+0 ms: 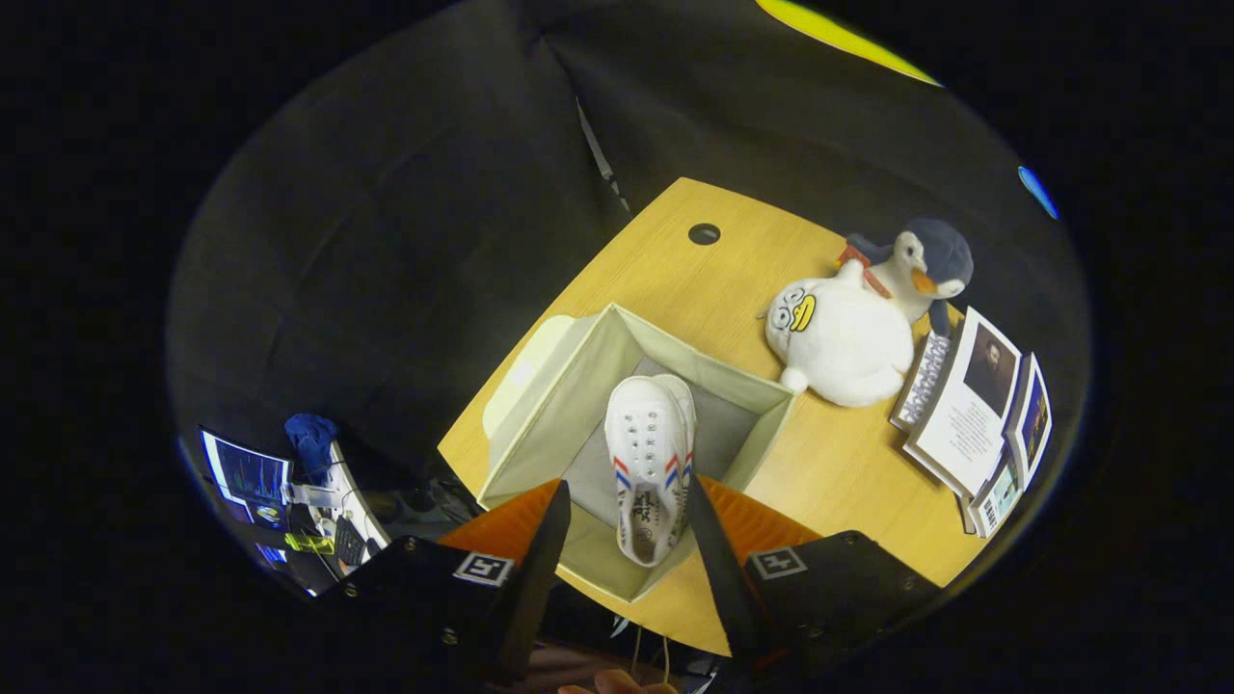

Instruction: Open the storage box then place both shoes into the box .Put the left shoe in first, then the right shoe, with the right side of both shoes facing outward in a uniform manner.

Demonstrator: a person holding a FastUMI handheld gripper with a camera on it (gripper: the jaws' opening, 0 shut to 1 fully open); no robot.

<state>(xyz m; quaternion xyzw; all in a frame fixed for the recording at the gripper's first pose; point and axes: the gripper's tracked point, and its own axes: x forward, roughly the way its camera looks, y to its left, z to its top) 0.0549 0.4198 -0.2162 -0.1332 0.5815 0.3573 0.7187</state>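
Observation:
The pale fabric storage box (540, 424) stands open on the wooden table, its lid (521, 371) folded back on the far-left side. A white sneaker (649, 453) with red and blue stripes is inside the box by its near corner. Its laces face me and its toe points away. My gripper (627, 487) hangs above the box's near rim, with the sneaker showing between the fingers. The right finger (702, 511) lines up with the shoe's side. The left finger (551, 520) stands clearly apart from it. The jaws are spread wide.
A plush penguin (853, 333) lies on the table (839, 472) just right of the box. Booklets (969, 410) and a keyboard-like item lie further right. A cable hole (704, 233) marks the far table end. Screens and clutter (289, 492) sit below the table's left edge.

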